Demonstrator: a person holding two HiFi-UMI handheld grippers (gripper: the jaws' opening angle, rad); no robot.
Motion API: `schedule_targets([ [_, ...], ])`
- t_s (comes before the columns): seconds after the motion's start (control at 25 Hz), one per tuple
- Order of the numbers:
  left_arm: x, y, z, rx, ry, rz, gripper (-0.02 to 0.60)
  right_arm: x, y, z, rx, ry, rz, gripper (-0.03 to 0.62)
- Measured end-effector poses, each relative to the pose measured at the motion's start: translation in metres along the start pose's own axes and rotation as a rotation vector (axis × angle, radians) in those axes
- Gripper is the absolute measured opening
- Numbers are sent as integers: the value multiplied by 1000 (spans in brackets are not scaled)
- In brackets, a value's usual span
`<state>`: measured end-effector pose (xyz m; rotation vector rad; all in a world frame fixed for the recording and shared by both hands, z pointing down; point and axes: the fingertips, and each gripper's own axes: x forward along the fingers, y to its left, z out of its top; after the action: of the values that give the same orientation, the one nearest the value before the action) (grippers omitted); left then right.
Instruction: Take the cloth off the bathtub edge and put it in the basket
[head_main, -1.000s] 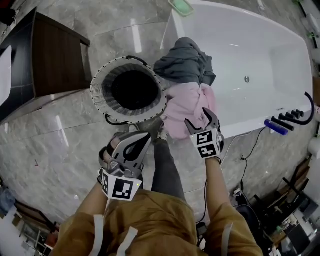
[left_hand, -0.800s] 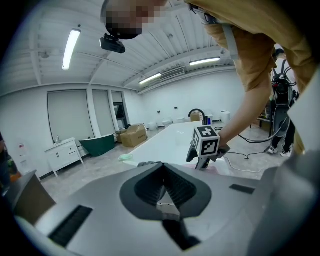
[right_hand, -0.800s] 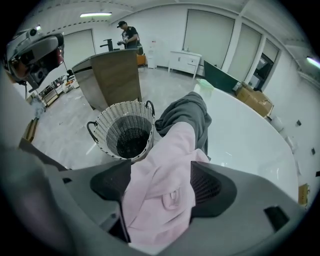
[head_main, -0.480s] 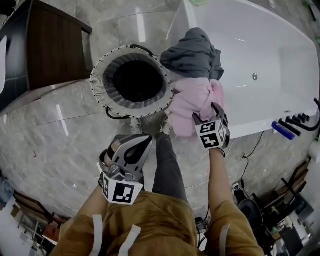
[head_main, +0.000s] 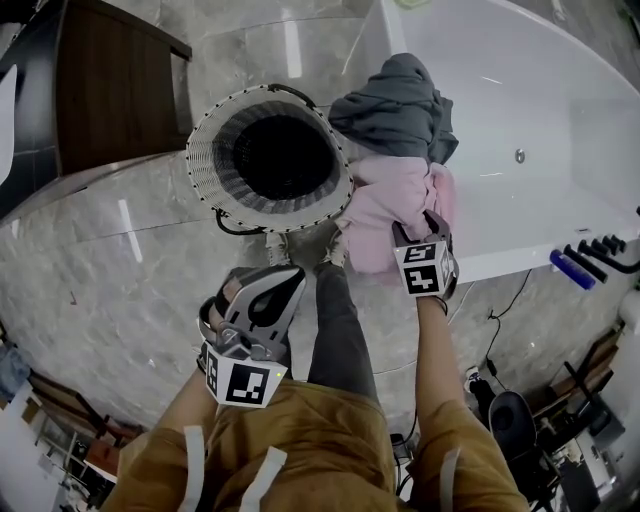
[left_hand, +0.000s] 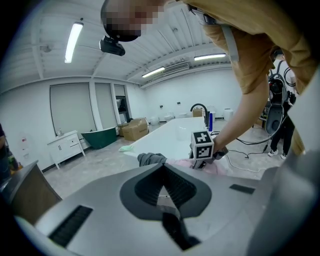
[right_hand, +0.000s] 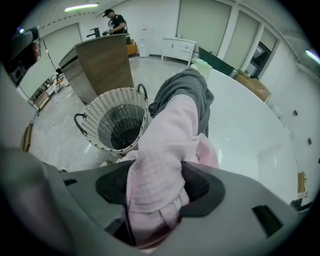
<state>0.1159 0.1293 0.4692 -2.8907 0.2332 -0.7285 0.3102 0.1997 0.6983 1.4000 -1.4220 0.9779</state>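
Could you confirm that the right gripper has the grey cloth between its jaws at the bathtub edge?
No: the right gripper has the pink cloth, not the grey cloth, between its jaws, which have just been closing, at the bathtub edge. The right gripper view shows it.

I read this as big open test hall staged as bathroom: freestanding white bathtub (head_main: 560, 120) on marble floor (head_main: 120, 260), ceiling strip lights (left_hand: 74, 41), cardboard boxes (left_hand: 134, 129), spare green tub (left_hand: 102, 137) by wall, wooden counter (right_hand: 102, 67).
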Motion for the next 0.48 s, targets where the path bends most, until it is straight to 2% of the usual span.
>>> schedule_targets([
  [0.16,1,-2,6,-6,-3,4,6,-15,-1,2,68,-26,26,232],
  [0.28,3,-3,11,-6,-10,7,6,-30,1,6,34,-55,23,175],
  [0.32,3,-3,13,-6,-12,8,6,-35,4,7,4,-60,27,63],
  [0.4,1,-2,18,-3,-16,10,6,-43,15,5,-26,-57,54,60],
  [0.48,-3,-1,25,-1,-19,13,6,-56,22,1,0,-62,85,60],
])
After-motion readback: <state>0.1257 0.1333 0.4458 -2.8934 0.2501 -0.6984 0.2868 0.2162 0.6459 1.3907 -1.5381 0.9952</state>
